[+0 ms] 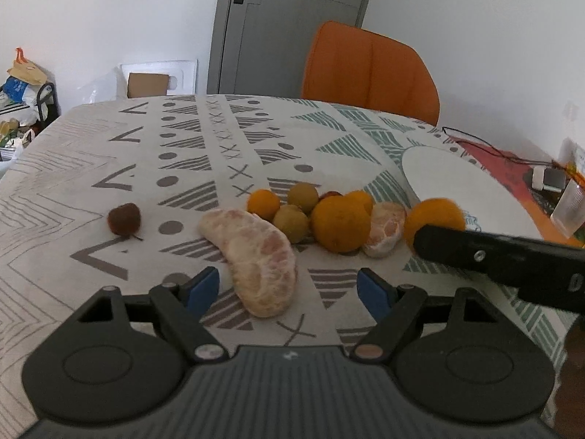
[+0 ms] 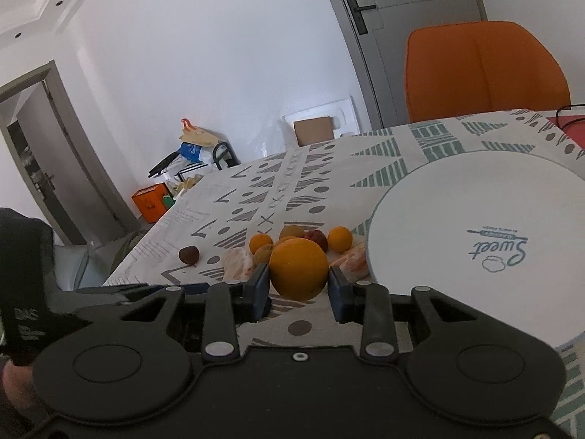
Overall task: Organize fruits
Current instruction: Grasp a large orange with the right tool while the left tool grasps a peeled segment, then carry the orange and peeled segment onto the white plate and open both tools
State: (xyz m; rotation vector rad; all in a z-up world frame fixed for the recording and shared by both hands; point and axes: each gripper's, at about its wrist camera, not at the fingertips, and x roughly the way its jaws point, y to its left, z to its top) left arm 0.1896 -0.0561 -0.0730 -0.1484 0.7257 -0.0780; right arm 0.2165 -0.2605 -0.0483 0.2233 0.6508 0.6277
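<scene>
My right gripper (image 2: 298, 285) is shut on an orange (image 2: 299, 269), held just left of the white plate (image 2: 475, 197). In the left wrist view that orange (image 1: 435, 219) looks blurred at the tip of a black right finger (image 1: 493, 256), at the plate's (image 1: 457, 190) near rim. My left gripper (image 1: 289, 289) stands open low over the cloth. The near end of a large peeled pomelo segment (image 1: 256, 256) lies between its blue pads (image 1: 203, 287), untouched. Behind it lie a big orange (image 1: 340, 223), a small orange (image 1: 263, 203), two greenish fruits (image 1: 302, 195) and another peeled piece (image 1: 385, 228).
A dark brown fruit (image 1: 124, 218) lies alone to the left on the patterned tablecloth (image 1: 182, 139). A reddish fruit (image 2: 316, 238) sits among the pile. An orange chair (image 1: 369, 69) stands behind the table. Cables and small devices (image 1: 544, 175) lie at the far right edge.
</scene>
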